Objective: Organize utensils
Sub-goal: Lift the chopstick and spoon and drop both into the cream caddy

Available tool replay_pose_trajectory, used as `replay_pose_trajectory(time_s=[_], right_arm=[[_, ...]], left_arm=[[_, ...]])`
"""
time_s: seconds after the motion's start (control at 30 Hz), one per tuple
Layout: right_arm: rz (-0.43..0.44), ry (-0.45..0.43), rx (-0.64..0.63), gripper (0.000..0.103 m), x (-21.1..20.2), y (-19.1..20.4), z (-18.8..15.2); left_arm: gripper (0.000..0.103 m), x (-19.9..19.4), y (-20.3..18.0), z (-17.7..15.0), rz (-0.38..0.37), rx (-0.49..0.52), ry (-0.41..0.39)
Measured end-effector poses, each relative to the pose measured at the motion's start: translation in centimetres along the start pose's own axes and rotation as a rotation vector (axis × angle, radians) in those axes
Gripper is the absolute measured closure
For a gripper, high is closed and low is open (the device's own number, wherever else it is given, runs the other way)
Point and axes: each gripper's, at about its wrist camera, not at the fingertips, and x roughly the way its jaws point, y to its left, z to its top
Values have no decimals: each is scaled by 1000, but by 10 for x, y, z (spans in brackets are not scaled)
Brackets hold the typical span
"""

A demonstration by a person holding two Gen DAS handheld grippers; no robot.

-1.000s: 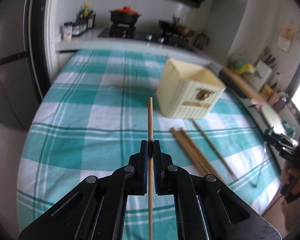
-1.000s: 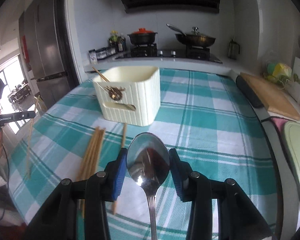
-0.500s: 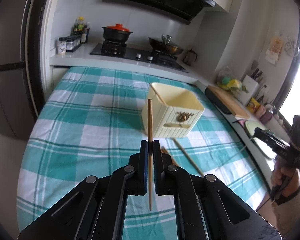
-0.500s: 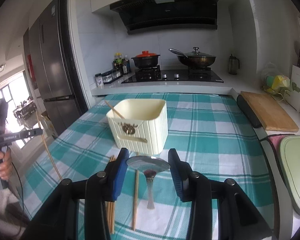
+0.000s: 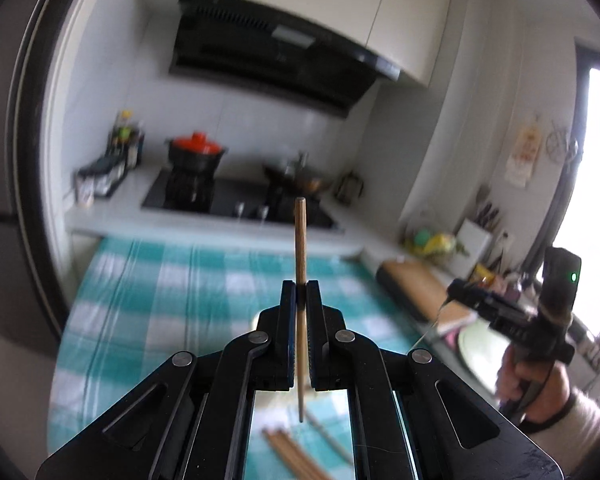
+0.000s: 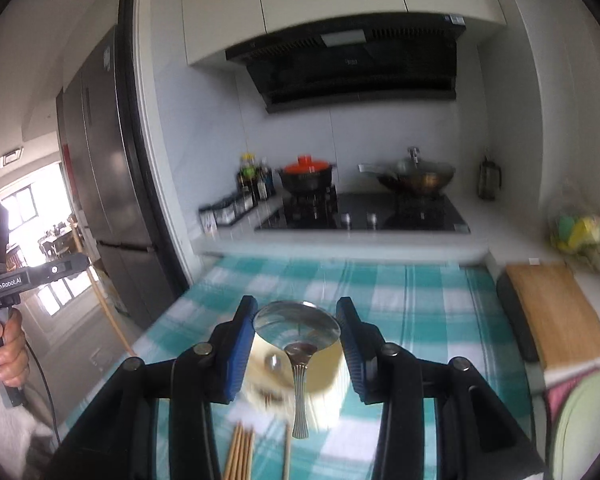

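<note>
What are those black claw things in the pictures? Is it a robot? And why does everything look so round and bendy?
It is no robot. A person holds a grabbing tool in each hand, and each tool has a small camera looking along its two fingers. That camera's lens bends the picture, so the kitchen looks round.

One picture comes from the left hand-held gripper. It is shut on a single wooden chopstick. Off to the side you can see the person's other hand holding the other tool.

The other picture comes from the right hand-held gripper, which grips a shiny metal spoon by its bowl, handle hanging down.

Below is a table with a green and white checked cloth. On it stand a cream-coloured holder and more loose chopsticks.
</note>
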Motion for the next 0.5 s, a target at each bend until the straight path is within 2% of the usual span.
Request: replay_pose_trajectory(time_s=[0.13, 0.2, 0.3, 0.4, 0.5], right_arm=[[-7, -51, -16, 61, 23, 6, 21], [-20, -53, -41, 61, 43, 9, 21], [-29, 2, -51, 61, 73, 9, 11], [-19, 128, -18, 61, 112, 3, -12], [-26, 213, 7, 61, 140, -4, -33]], left_arm=[[100, 35, -13, 16, 47, 23, -65], [100, 58, -14, 13, 59, 16, -48], [100, 100, -10, -6, 75, 2, 42], [100, 136, -3, -30, 87, 1, 155], [100, 166, 7, -57, 108, 0, 252]])
